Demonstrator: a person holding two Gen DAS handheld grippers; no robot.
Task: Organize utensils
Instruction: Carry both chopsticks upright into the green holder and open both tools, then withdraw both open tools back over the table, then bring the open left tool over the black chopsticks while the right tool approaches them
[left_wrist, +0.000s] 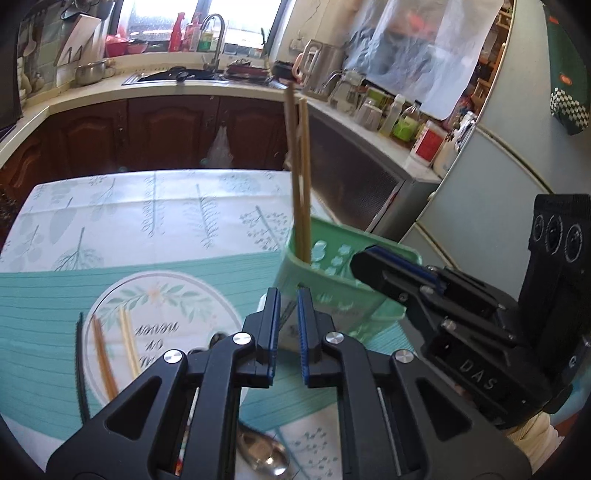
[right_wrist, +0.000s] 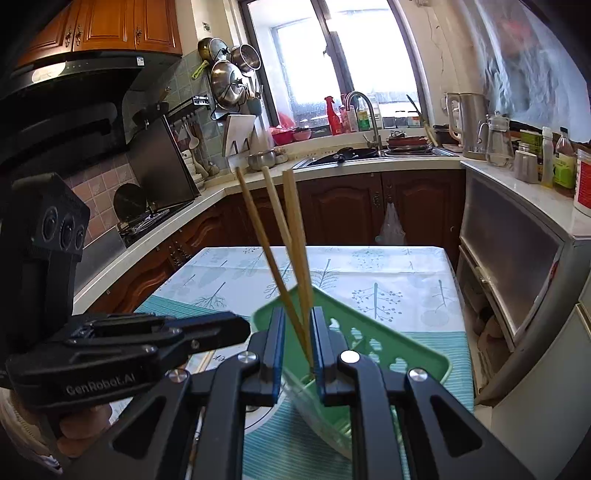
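A green perforated utensil holder (left_wrist: 332, 291) (right_wrist: 373, 343) stands at the right end of the teal placemat (left_wrist: 44, 295). Several wooden chopsticks (left_wrist: 300, 166) (right_wrist: 291, 229) stick up out of it, splayed apart. My right gripper (right_wrist: 298, 325) (left_wrist: 369, 264) hovers at the holder's rim; its jaws stand slightly apart and press on nothing, with the chopsticks just beyond them. My left gripper (left_wrist: 288, 306) (right_wrist: 236, 326) is just left of the holder, shut to a narrow slit and empty. Two more chopsticks (left_wrist: 105, 354) lie on the placemat's oval print. A metal spoon (left_wrist: 264, 456) lies under the left gripper.
A thin black strip (left_wrist: 79, 369) lies left of the loose chopsticks. The table (left_wrist: 147, 206) has a leaf-print cloth. Behind it runs a counter with a sink (left_wrist: 173, 75). A low cabinet with bottles (left_wrist: 369, 177) and a fridge (left_wrist: 498, 166) stand at the right.
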